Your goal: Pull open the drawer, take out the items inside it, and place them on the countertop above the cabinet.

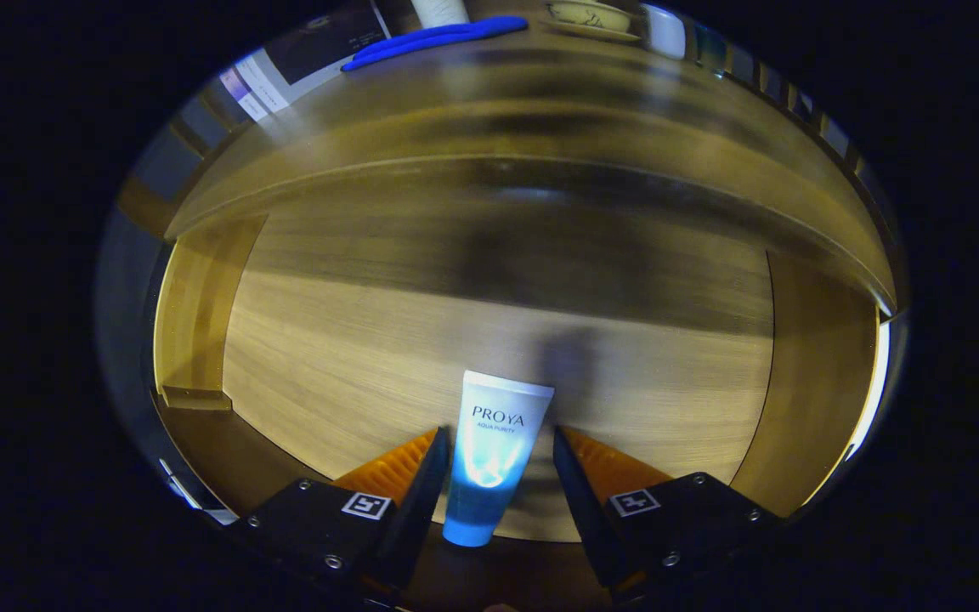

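Drawer (328, 340) pulled open, and on its wooden floor lies a white-and-blue cosmetic tube (489, 459), cap end toward the camera. Gripper (498, 450) straddles it, fingers spread, left finger close against the tube, right one apart. Up on the countertop (540, 93) rests a blue object (434, 40).

I record two lines of printed lettering on the tube (483, 501), between the gripper's (500, 431) parted fingers. Each finger mount bears a square coded marker.
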{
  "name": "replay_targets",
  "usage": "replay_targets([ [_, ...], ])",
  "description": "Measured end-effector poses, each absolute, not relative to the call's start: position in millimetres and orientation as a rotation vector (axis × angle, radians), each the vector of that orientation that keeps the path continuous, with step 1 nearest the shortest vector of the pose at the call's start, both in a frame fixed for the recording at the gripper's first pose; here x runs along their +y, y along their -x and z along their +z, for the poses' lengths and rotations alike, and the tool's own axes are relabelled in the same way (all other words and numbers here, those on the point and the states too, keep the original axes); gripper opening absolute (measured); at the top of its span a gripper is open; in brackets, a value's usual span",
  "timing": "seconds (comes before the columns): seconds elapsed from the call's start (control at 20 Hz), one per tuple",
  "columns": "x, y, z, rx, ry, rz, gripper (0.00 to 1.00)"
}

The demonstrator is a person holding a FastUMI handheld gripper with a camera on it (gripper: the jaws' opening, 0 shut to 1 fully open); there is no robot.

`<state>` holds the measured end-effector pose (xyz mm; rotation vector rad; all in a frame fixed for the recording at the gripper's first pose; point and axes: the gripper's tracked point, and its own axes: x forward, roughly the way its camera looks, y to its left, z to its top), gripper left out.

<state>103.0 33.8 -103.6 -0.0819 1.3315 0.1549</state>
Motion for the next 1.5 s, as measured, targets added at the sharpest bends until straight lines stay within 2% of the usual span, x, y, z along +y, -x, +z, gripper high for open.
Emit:
replay_targets([
  [0.2,31.9,-102.8,-105.8,1.313,0.200,0.168,0.77],
  [0.3,26.3,-105.1,-105.3,1.299,0.215,0.187,0.67],
  [0.35,25.4,-102.8,-105.8,1.292,0.209,0.208,0.57],
  [0.55,24.9,-106.5,-100.4,1.220,0.134,0.240,0.45],
  [1.05,36.4,-113.4,-67.7,1.019,0.130,0.320,0.46],
  [1.5,50.9,-120.8,-4.6,0.813,0.107,0.378,0.45],
])
